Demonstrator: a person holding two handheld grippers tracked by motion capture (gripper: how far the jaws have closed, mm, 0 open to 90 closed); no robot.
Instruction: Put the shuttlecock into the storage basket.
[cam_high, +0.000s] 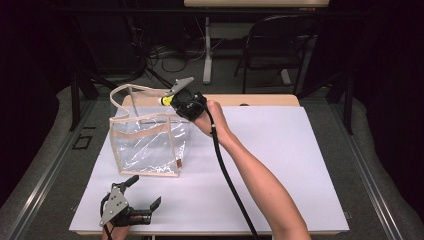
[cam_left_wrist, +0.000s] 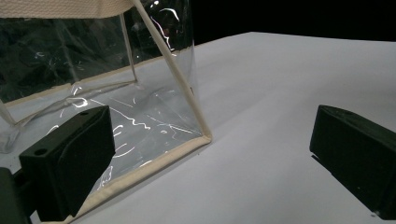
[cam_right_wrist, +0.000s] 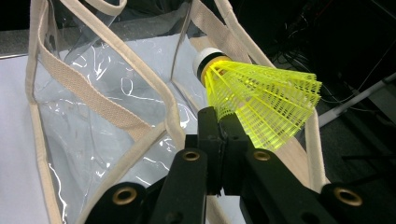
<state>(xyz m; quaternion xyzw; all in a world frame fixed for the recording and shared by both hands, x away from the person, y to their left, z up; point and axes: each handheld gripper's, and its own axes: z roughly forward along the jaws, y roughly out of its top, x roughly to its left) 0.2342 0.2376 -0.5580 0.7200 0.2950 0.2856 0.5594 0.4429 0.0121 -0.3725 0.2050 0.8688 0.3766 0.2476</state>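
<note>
The right gripper (cam_right_wrist: 219, 140) has its black jaws pressed together on the lower edge of a yellow shuttlecock's (cam_right_wrist: 261, 100) mesh skirt; in the right gripper view the shuttlecock sits at the centre of the frame, tilted, its white cork end pointing to the upper left, towards the open mouth of the clear bag (cam_right_wrist: 107, 140); in the high view this gripper (cam_high: 172, 100) is in the upper middle of the frame, at the bag's upper right corner, with the shuttlecock (cam_high: 165, 100) showing as a small yellow spot just above the bag's rim.

The left gripper (cam_high: 145, 192) lies in the lower left of the high view, on the white table sheet (cam_high: 280, 160), with its jaws spread wide and nothing between them; in the left gripper view its two black jaws stand far apart at the lower left and right edges, the left one just beside the bag's (cam_left_wrist: 140, 116) cream-trimmed bottom edge; whether it touches I cannot tell.

The clear bag (cam_high: 147, 142) stands upright at centre left of the high view, its cream handles (cam_high: 122, 97) raised above it.
</note>
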